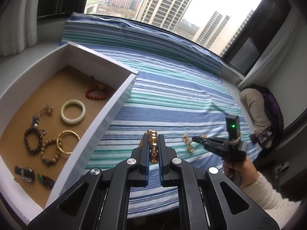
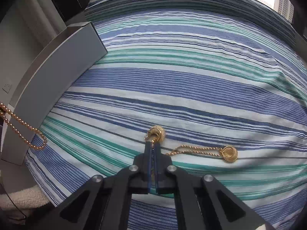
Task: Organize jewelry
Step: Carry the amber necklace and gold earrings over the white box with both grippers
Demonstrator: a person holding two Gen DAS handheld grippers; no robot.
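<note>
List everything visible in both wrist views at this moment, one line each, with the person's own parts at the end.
White open box: one, cardboard floor, left on the bed.
Pale green jade bangle: one, in the box.
Red bead bracelet: one, box's far end.
Gold metal bangle: one, in the box.
Brown bead bracelets: two, dark and tan, beside the gold bangle.
Small dark pieces: several, box's near end.
Blue-green striped sheet: one, covering the bed.
Amber bead strand: one, clamped in the left gripper.
Gold chain with ball pendants: one, on the sheet.
Left gripper: black, shut.
Right gripper: black, shut on the chain.
Hand: one, cream sleeve.
</note>
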